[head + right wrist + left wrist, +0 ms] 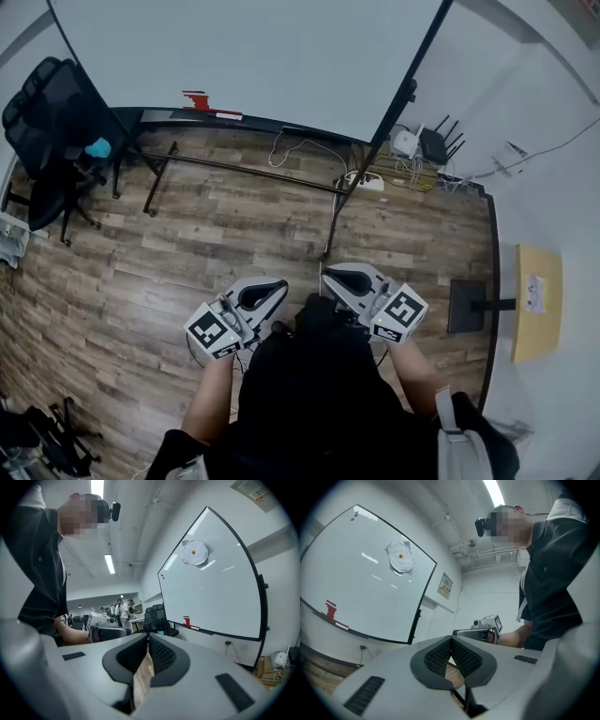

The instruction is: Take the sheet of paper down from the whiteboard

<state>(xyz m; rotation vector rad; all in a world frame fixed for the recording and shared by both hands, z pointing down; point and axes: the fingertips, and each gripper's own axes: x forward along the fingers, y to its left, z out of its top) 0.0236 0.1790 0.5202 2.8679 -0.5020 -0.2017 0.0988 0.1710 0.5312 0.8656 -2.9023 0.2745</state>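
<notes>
Left gripper view: sheet of paper (401,557) hung on whiteboard (351,592).
Left gripper (451,640) and right gripper (148,637) were pressed together, empty.

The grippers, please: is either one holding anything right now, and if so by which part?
Nothing is held. The left gripper and right gripper are both shut and empty; the sheet of paper hangs on the whiteboard.

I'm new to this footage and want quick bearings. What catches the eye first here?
A big whiteboard stands at the far side of the wooden floor, with a crumpled sheet of paper pinned high on it by an orange magnet. The left gripper and right gripper sit low in front of the person, jaws shut and empty, far from the board.
</notes>
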